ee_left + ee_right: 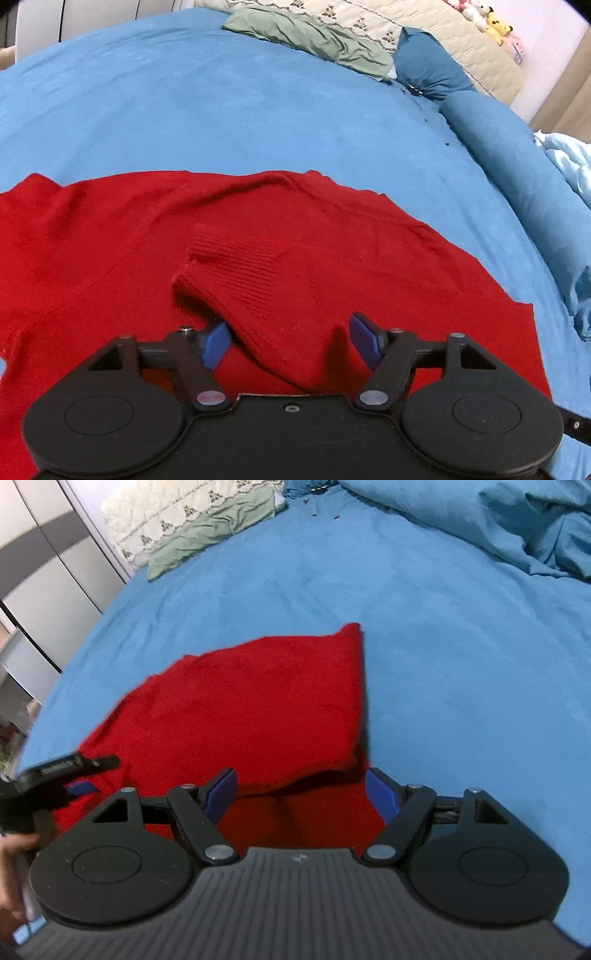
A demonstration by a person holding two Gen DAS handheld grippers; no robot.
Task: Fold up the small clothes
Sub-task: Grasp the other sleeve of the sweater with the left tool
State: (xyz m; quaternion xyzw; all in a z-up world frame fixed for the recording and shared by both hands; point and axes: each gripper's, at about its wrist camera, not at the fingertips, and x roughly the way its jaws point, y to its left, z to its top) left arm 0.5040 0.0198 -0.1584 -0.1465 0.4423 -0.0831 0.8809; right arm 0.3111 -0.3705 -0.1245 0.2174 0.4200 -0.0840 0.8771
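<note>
A red knit sweater (110,240) lies spread on the blue bedsheet (221,110). One sleeve with a ribbed cuff (240,266) is folded across its body. My left gripper (291,339) is open, its blue pads on either side of that sleeve, just above it. In the right wrist view the sweater (258,701) has one side lifted and folded over. My right gripper (303,794) is open at the edge of that fold, holding nothing. The left gripper (79,779) shows at the left of that view.
A green folded cloth (314,40) and a cream quilted blanket (424,33) lie at the far end of the bed. A dark blue bolster (498,147) and crumpled light blue bedding (569,162) run along the right. A grey wardrobe (44,590) stands beyond the bed edge.
</note>
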